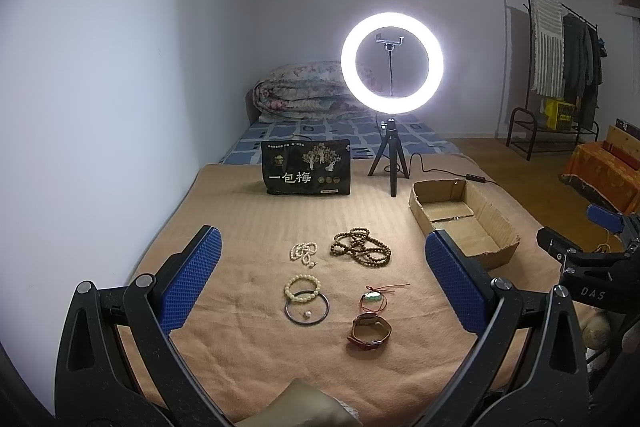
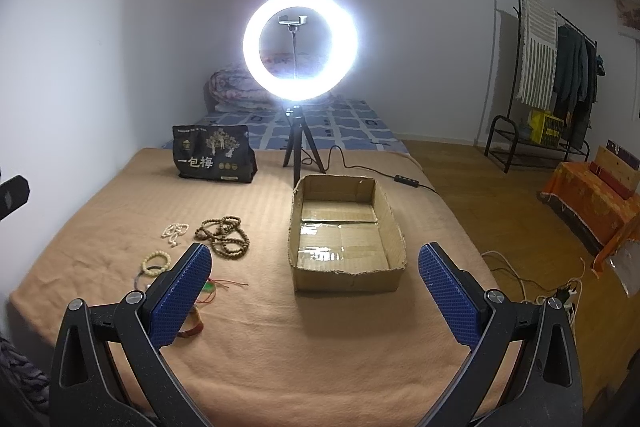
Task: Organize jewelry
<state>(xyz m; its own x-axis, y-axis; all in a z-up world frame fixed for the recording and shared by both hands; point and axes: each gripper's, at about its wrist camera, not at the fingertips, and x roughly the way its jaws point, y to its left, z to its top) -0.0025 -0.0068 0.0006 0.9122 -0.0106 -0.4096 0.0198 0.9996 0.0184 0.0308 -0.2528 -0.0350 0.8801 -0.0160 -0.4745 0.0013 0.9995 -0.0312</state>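
left tool (image 1: 320,275) wide, empty, above the bracelets (image 1: 303,291) | right tool (image 2: 316,279) wide, empty | cardboard box (image 2: 347,277) just ahead between its fingers | beads (image 2: 224,235) ahead-left

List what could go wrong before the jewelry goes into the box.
1. The brown beads lie in a tangled heap, so a pinch may lift only one loop and drag the rest.
2. The cream bracelet overlaps the dark bangle; both might come up together.
3. The pendant's thin red cord could snag on the left gripper's fingers.
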